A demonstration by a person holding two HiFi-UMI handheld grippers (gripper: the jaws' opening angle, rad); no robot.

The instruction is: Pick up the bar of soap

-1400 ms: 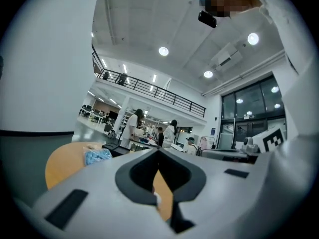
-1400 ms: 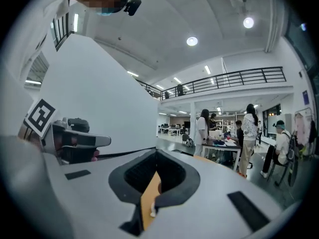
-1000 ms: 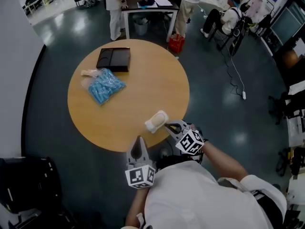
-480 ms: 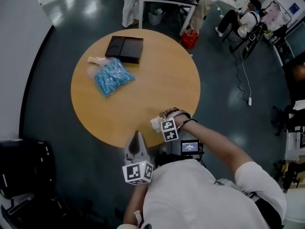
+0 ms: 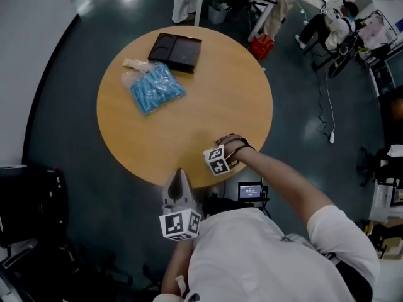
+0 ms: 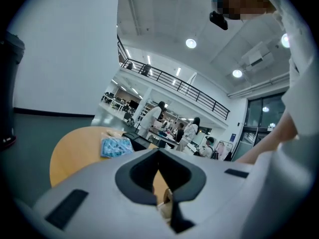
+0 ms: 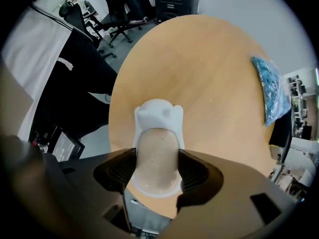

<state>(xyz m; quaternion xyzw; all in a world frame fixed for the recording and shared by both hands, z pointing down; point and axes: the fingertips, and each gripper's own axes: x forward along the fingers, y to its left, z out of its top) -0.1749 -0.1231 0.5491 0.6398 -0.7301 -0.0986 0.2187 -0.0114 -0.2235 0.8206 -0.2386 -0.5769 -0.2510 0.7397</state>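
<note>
Round wooden table (image 5: 157,131), soap (image 7: 157,148), glossy floor (image 5: 302,93)

One round wooden table (image 5: 157,137) bears one bar of soap (image 7: 157,143) in one white dish (image 7: 158,111), one clear bag of blue pieces (image 5: 154,88) and one black two-compartment tray (image 5: 175,51). There are two grippers: the left gripper (image 5: 180,180) and the right gripper (image 7: 157,169).

No legible writing anywhere around the round table (image 5: 157,131)

A small lit screen (image 5: 250,190) just off the table's near edge shows pale characters too small to read. The marker cube (image 5: 217,160) over that near edge and another cube (image 5: 181,224) just beyond it carry only black-and-white square patterns, no letters or digits.
</note>
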